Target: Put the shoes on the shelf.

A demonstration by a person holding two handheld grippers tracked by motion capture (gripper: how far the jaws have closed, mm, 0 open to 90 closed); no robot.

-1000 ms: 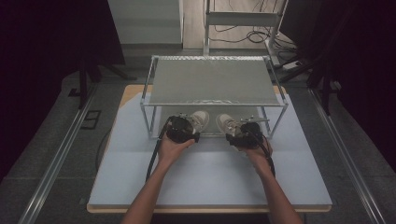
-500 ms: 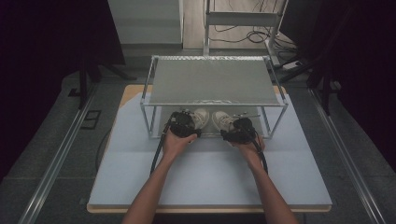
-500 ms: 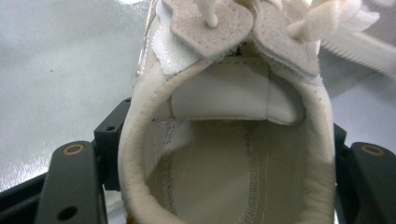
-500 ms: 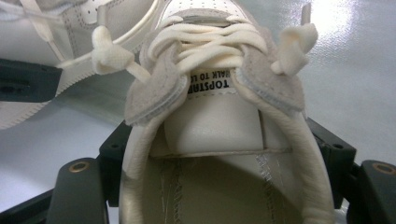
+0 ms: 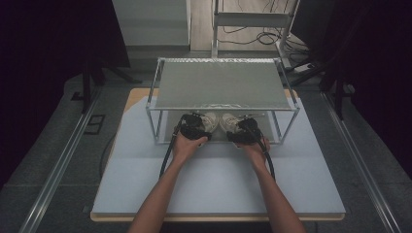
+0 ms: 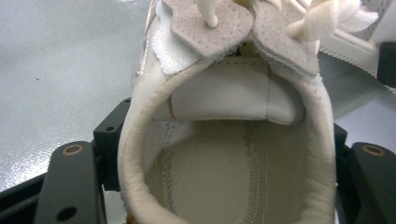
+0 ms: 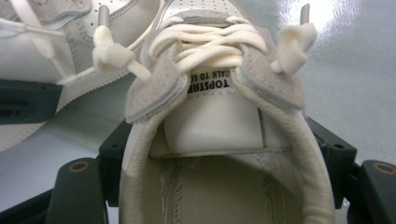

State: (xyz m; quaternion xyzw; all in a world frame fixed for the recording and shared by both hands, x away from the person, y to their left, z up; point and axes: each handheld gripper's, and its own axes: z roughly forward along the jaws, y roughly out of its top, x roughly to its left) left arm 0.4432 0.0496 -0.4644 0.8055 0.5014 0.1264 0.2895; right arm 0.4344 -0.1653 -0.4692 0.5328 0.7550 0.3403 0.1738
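Note:
Two cream-white laced sneakers sit side by side on the lower level of a metal shelf rack (image 5: pixel 221 83). My left gripper (image 5: pixel 193 127) is shut on the heel collar of the left sneaker (image 5: pixel 210 120); in the left gripper view the left sneaker (image 6: pixel 233 154) fills the space between the two black jaws. My right gripper (image 5: pixel 246 130) is shut on the heel collar of the right sneaker (image 5: pixel 228 121); in the right gripper view the right sneaker (image 7: pixel 215 140) shows its tongue label and knotted laces, jaws pressing on both sides.
The rack's silver top shelf overhangs the sneakers, and its thin corner posts (image 5: pixel 154 127) stand on the pale blue tabletop (image 5: pixel 214 179). Both forearms reach in from the bottom. Black cables trail from each gripper. Dark floor and rails flank the table.
Both grippers have carried the sneakers forward and inward under the rack's top shelf; the two shoes now lie closer together.

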